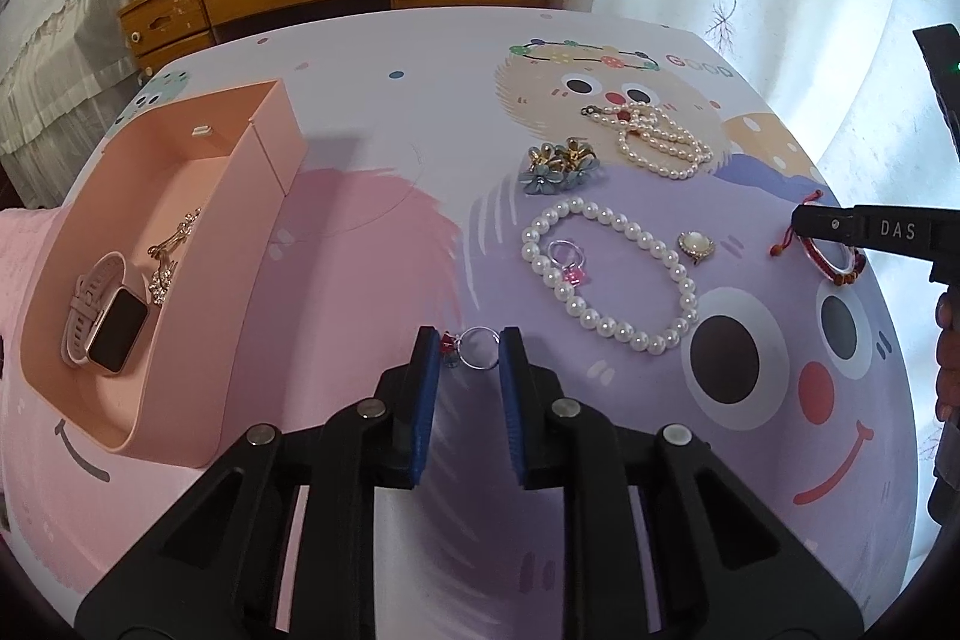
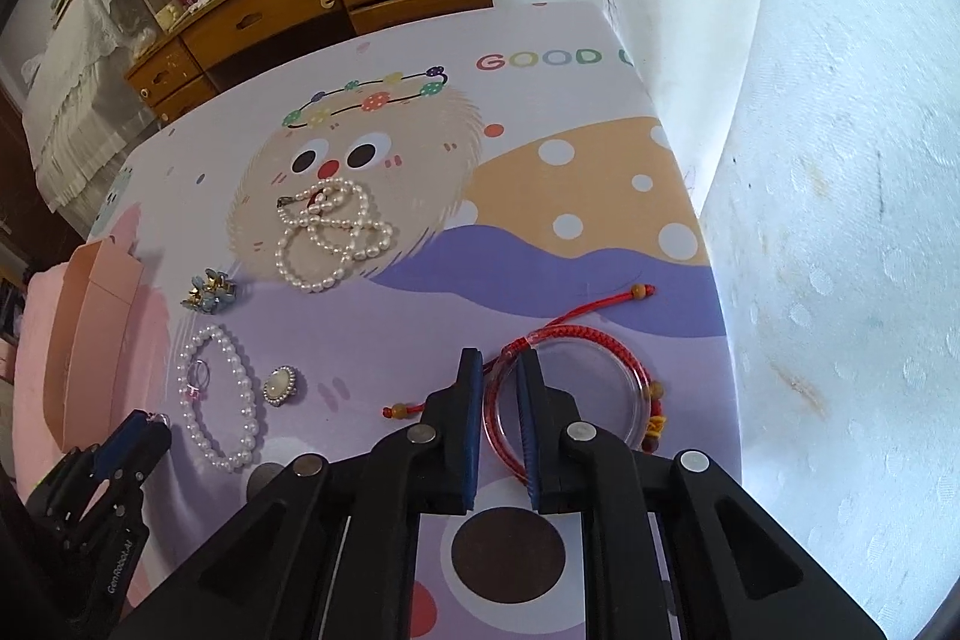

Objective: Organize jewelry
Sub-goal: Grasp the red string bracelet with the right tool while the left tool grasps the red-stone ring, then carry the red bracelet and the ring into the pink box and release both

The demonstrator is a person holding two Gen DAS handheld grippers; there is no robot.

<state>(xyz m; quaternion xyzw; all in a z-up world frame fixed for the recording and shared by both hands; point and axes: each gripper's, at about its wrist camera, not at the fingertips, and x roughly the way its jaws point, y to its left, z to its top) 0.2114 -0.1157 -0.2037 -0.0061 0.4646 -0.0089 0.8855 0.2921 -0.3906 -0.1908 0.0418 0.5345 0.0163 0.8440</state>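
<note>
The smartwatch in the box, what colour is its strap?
Pale pink smartwatch strap, with a dark screen; the left wrist view shows it best.

The right gripper (image 2: 499, 361) has its jaws on both sides of the red bracelet (image 2: 576, 340) rim, on the cartoon tablecloth (image 2: 420, 316).

silver ring (image 1: 478, 348): flat, red stone | red bangle (image 2: 564, 388): flat | pink box (image 1: 150, 244): open

Left gripper (image 1: 468, 340) and right gripper (image 2: 499, 364) both reach forward, fingers parted.
</note>
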